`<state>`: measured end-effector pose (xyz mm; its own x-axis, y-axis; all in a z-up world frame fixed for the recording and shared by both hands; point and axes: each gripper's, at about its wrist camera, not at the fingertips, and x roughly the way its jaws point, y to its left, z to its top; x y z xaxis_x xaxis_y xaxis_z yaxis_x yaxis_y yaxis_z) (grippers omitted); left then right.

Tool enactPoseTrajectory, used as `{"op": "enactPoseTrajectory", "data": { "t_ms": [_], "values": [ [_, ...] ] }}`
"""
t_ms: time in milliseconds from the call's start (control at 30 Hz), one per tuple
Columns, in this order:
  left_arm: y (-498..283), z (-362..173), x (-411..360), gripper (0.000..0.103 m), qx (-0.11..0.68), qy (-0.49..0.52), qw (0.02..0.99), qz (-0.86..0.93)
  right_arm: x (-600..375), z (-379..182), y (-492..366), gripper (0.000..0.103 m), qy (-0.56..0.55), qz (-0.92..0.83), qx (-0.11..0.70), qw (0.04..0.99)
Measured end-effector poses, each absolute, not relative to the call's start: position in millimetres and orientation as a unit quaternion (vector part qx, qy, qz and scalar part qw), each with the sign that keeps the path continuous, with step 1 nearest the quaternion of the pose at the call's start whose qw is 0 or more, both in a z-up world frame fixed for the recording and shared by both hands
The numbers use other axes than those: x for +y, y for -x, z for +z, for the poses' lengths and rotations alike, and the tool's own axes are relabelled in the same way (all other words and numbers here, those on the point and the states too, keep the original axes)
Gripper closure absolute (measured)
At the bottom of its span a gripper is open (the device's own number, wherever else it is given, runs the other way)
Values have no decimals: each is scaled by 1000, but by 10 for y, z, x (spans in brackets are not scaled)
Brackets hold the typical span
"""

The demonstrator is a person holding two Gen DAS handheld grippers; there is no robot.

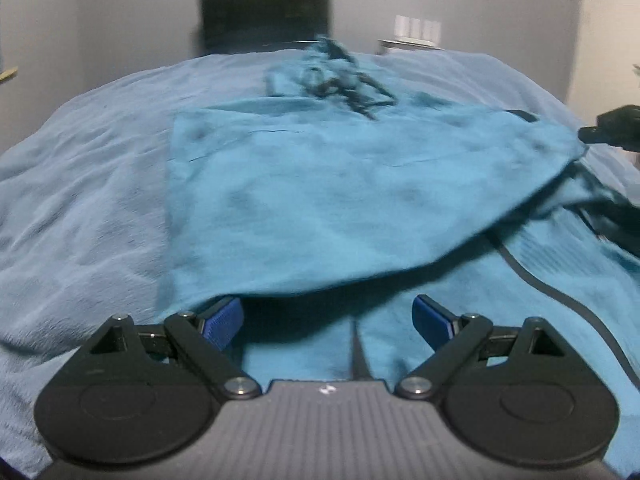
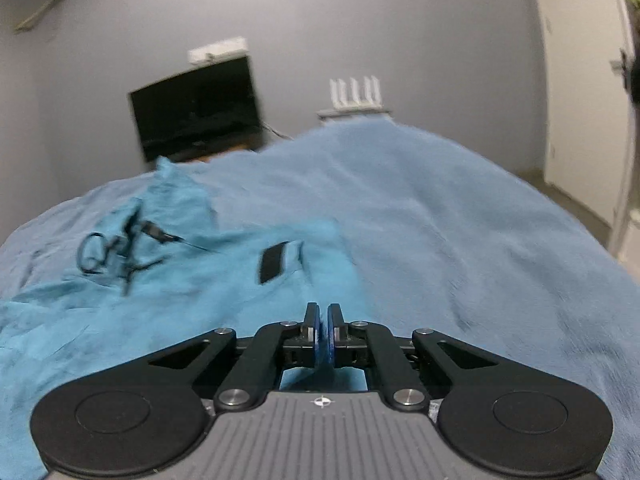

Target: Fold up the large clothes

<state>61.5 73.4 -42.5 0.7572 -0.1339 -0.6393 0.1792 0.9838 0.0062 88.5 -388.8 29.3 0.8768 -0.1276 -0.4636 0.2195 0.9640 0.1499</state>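
Observation:
A large teal garment with black drawstrings lies on the bed. One flap of it is lifted toward the right, where my right gripper pinches its corner. In the right wrist view that gripper is shut, with teal garment fabric drawn in between its blue pads. A black patch and the drawstrings show on the cloth ahead. My left gripper is open at the near hem. The raised flap hangs over its fingertips, and nothing is pinched between them.
A light blue blanket covers the whole bed. Beyond the far edge stand a black screen and a white router with antennas against a grey wall. A pale door is at the right.

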Motion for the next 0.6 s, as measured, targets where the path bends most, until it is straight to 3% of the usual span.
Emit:
{"op": "enactPoseTrajectory", "data": {
  "t_ms": [100,200,233,400,500,600],
  "values": [
    [-608,-450,661,12,335,-46,936,-99,-4101,162,-776,86,-111,-113,237,958],
    [-630,-476,648,12,341,-44,934,-100,-4253,27,-690,52,-153,-93,237,955],
    [-646,-490,651,12,345,-41,932,-98,-4255,3,-711,49,-158,-86,240,954],
    [-719,-575,664,12,364,-31,926,-92,-4028,10,-689,49,-136,-42,222,965],
    [-757,-624,672,12,376,-29,922,-89,-3842,22,-672,39,-86,-32,212,973],
    [-804,-686,684,12,390,-26,917,-80,-3685,-72,-734,38,-20,-34,230,973]
  ]
}}
